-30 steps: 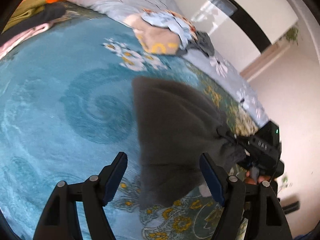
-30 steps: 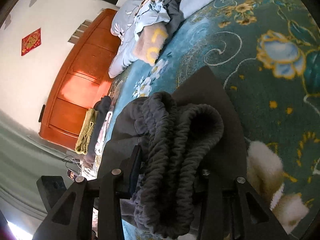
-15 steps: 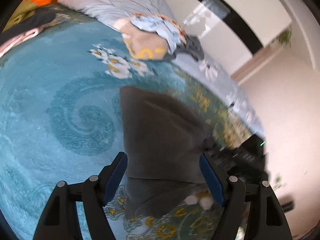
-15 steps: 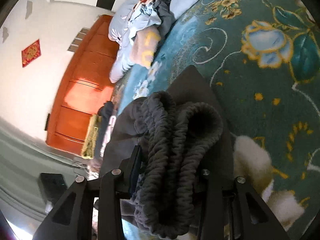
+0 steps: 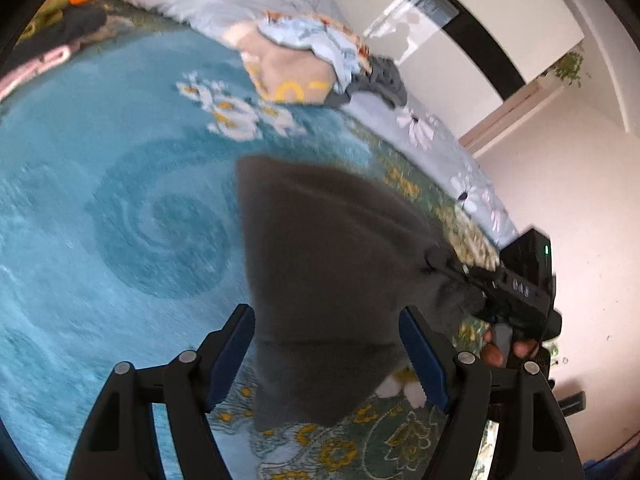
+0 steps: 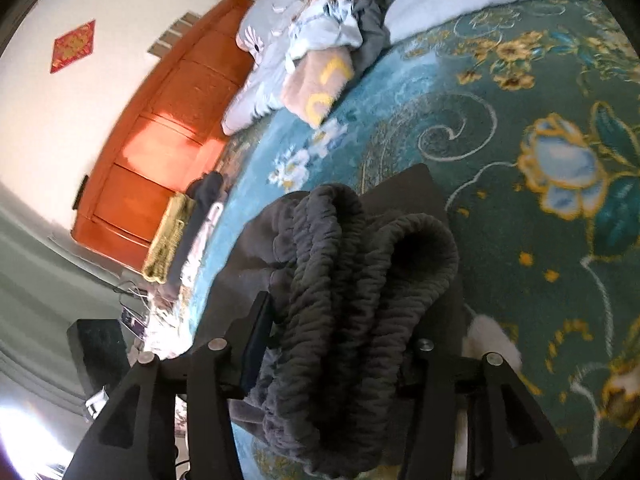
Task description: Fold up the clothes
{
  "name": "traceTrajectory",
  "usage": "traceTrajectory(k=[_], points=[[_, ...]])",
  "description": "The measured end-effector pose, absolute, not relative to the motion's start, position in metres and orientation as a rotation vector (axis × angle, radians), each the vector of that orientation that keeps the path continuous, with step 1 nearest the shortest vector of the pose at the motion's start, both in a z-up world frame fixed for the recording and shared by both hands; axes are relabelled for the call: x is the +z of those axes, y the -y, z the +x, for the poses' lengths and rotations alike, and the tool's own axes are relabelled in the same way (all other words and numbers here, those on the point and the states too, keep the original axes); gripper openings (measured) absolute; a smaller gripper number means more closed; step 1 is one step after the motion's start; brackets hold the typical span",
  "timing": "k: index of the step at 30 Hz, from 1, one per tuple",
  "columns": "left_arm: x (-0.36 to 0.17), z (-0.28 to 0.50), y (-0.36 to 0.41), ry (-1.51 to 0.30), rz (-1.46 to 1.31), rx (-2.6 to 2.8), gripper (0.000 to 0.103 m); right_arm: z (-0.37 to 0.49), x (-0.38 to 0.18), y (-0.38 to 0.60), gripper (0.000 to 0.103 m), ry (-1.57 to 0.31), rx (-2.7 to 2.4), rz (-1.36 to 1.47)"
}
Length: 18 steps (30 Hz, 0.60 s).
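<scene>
Legible text: almost none. The black body of the right gripper (image 5: pixel 516 288), seen from the left wrist view, carries small pale characters on its side, three or four glyphs; too small and blurred to read with confidence. A green indicator light sits near its top edge, no label discernible.

The beige garment (image 6: pixel 316 84) in the pile at the far side of the bed bears large yellow curved shapes, possibly letters or numerals; partly folded under, unreadable in either view.

The red diamond-shaped wall hanging (image 6: pixel 73 45) shows a gold pattern or character; blurred, cannot be made out.

No brands, numbers or printed labels readable elsewhere
</scene>
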State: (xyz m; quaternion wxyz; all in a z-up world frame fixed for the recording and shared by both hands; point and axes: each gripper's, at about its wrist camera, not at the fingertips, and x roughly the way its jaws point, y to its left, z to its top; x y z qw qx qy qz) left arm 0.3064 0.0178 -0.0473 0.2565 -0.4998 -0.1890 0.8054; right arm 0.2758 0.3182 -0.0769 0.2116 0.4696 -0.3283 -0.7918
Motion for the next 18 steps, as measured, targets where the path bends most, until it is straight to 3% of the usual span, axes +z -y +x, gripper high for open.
traceTrajectory(k=[5, 7, 12, 18], points=[[-0.068, 0.304, -0.02, 0.528, -1.436, 2.173, 0.078, 0.281, -0.085, -0.322, 0.066, 0.892, -2.16, 1.335], [-0.069, 0.303, -0.018, 0.55, -1.436, 2.164, 0.078, 0.289, -0.082, -0.334, 0.077, 0.886, -2.187, 1.325], [-0.055, 0.301, -0.015, 0.54, -1.396, 2.179, 0.078, 0.309, -0.069, -0.372, 0.077, 0.95, -2.342, 1.298], [-0.008, 0.305, -0.008, 0.403, -1.227, 2.262, 0.078, 0.314, -0.012, -0.309, 0.077, 0.491, -2.467, 1.178]])
